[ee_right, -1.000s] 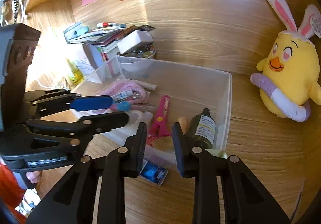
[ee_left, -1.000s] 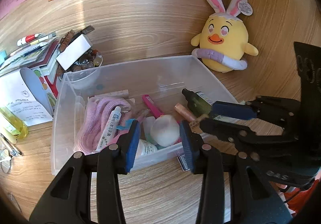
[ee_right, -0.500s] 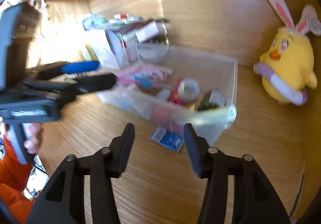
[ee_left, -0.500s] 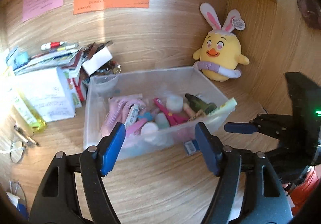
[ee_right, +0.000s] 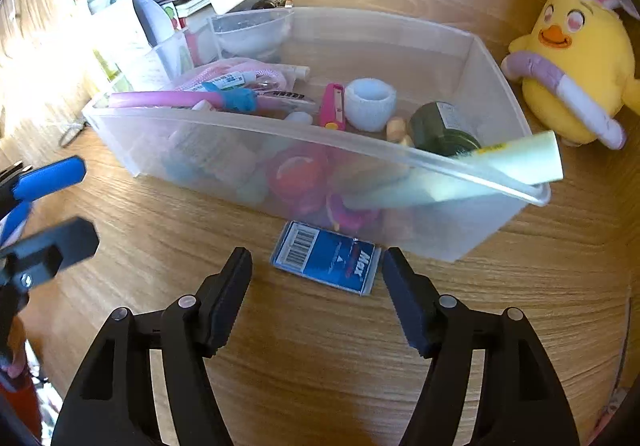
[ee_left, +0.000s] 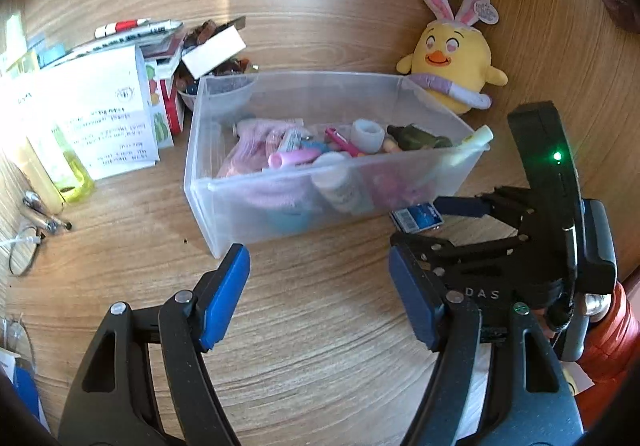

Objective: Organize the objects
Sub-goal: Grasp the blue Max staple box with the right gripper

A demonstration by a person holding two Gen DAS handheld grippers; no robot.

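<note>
A clear plastic bin (ee_left: pixel 280 202) (ee_right: pixel 460 226) stands on the wooden desk and holds several small items: a dark green bottle (ee_right: pixel 440 126), a white tape roll (ee_right: pixel 370 102), a pink clip (ee_right: pixel 334 106). A pale tube (ee_right: pixel 520 162) pokes over its right front corner. A blue packet (ee_right: pixel 326 260) (ee_left: pixel 416 216) lies flat on the desk against the bin's front wall. My right gripper (ee_right: pixel 316 262) hovers just short of that packet, its jaws opening with nothing between them. My left gripper (ee_left: pixel 316 266) stands open and empty in front of the bin.
A yellow chick plush (ee_left: pixel 452 58) (ee_right: pixel 576 66) sits right of the bin by the wall. Papers, books and a white box (ee_left: pixel 212 48) pile up behind the bin on the left, with a yellow bottle (ee_left: pixel 68 166) and a metal ring (ee_left: pixel 22 254) nearby.
Both grippers have drawn back from the bin's front wall and their jaws have widened. The right one has dropped toward the blue packet on the desk.
</note>
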